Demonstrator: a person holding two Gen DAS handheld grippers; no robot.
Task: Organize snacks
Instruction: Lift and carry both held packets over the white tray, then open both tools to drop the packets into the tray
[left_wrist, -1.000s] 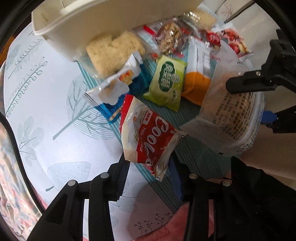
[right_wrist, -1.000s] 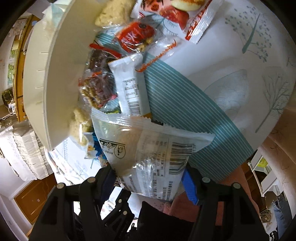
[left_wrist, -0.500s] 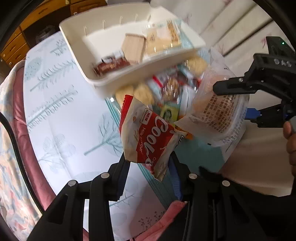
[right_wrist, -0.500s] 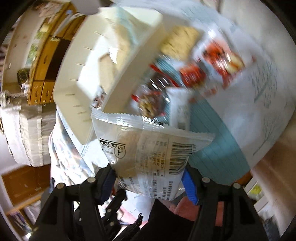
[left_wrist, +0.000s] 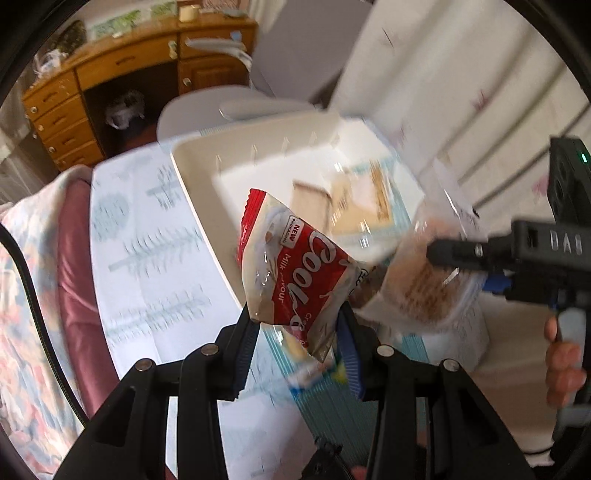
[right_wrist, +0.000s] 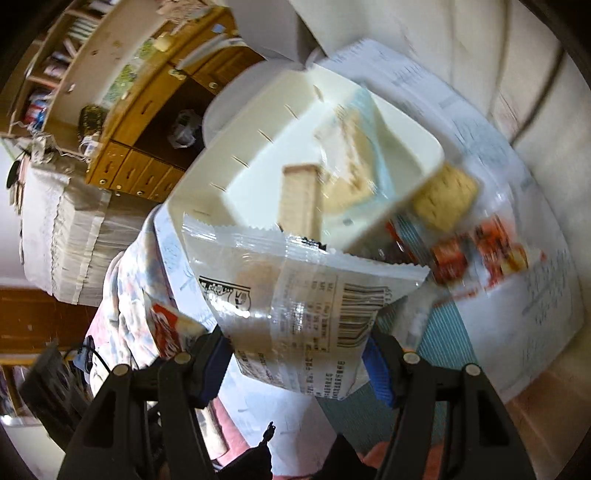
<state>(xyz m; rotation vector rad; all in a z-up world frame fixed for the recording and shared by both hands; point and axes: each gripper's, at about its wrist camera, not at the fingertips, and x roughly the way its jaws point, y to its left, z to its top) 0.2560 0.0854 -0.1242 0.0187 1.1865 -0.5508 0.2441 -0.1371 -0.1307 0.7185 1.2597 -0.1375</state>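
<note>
Left gripper (left_wrist: 297, 328) clamped on red cookie packet (left_wrist: 295, 273), held up near side of white bin (left_wrist: 192, 184) | right gripper (right_wrist: 299, 354) clamped on clear barcode packet (right_wrist: 295, 310), just right of cookie packet | bin holds wafer (right_wrist: 299, 199) | loose snacks (right_wrist: 476, 251) on tablecloth (left_wrist: 147, 258), right of bin, blurred

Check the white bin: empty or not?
Not empty. The bin already holds a few wrapped snacks, seen in both views.
</note>
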